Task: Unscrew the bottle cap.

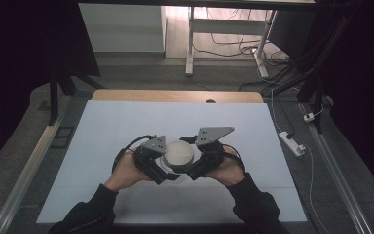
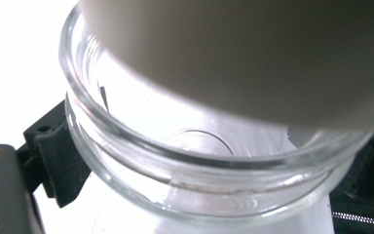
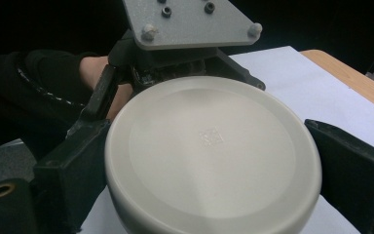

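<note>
A clear glass jar [image 2: 185, 180] stands on the white table sheet [image 1: 102, 146] at the centre front. My left gripper [image 1: 164, 164] [image 2: 209, 161] is shut on the jar just below its rim, one black jaw on each side. A round off-white lid [image 1: 178, 153] [image 3: 212, 151] sits over the jar's mouth. In the left gripper view the lid [image 2: 253, 53] hangs tilted above the rim, and the mouth is open at the left. My right gripper [image 1: 194, 158] [image 3: 214, 165] is shut on the lid, with its jaws pressed against opposite edges.
The white sheet covers a wooden table whose far edge [image 1: 175, 95] shows bare. Beyond it stand a desk frame [image 1: 191, 44] and loose cables on the floor. A power strip [image 1: 292, 143] lies to the right of the table.
</note>
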A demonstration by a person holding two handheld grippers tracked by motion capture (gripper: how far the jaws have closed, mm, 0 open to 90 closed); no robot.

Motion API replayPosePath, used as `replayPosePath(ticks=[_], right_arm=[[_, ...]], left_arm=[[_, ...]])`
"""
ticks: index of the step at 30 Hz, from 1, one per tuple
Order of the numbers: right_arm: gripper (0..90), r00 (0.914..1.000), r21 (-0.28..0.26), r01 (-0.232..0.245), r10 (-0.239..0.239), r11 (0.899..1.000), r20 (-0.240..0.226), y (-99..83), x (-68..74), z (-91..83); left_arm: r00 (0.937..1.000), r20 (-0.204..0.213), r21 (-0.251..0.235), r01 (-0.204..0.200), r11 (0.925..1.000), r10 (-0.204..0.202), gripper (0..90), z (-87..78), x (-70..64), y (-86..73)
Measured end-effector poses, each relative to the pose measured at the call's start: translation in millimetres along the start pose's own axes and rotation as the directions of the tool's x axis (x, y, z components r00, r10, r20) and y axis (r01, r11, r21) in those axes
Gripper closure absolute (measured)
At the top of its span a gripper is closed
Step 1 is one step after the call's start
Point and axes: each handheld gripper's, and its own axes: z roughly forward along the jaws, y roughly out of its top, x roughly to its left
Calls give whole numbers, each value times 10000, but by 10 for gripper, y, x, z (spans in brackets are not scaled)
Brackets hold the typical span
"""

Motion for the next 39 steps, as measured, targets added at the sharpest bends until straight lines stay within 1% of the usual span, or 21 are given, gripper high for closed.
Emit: replayPosePath(ticks=[6,10,16,21,22,25,28,29,30,35,37,39], right_arm=[[71,9998,-87,-118,119,9999,146,-10,0,-46],[71,9994,-42,-152,153,9999,315,-17,13,-73],[71,9989,-100,-155,160,9998,447,-31,64,-103],[70,9981,-107,-279,285,9996,553,-61,103,-109],[70,9973,-59,-394,397,9992,621,-82,121,-107],[70,9965,-77,-524,528,9986,641,-104,144,-105],[71,9963,-132,-514,521,9986,682,-119,160,-105],[71,9954,-143,-543,553,9984,786,-131,185,-105],[71,9952,-157,-538,549,9984,810,-135,192,-104],[71,9939,-176,-505,520,9986,977,-171,245,-108],[71,9932,-172,-467,483,9988,1064,-187,265,-113],[70,9927,-154,-457,472,9988,1113,-204,282,-118]], left_arm=[[9996,-202,2,175,9998,-175,78,-6,39,-26],[9982,-457,-19,397,9992,-397,77,-13,78,-46],[9957,-736,-32,567,9984,-568,77,-9,126,-62],[9939,-876,-50,672,9977,-674,77,-6,151,-65],[9929,-941,-76,730,9973,-733,78,-5,164,-65],[9912,-1087,-85,749,9972,-754,77,-8,188,-62],[9903,-1143,-122,781,9969,-789,77,-14,207,-61],[9888,-1235,-166,824,9965,-838,77,-17,224,-59],[9888,-1235,-166,824,9965,-838,77,-17,224,-59],[9848,-1464,-246,904,9956,-931,77,-25,270,-56],[9827,-1522,-370,1011,9942,-1056,78,-26,283,-53],[9827,-1554,-345,968,9947,-1010,77,-34,301,-45]])
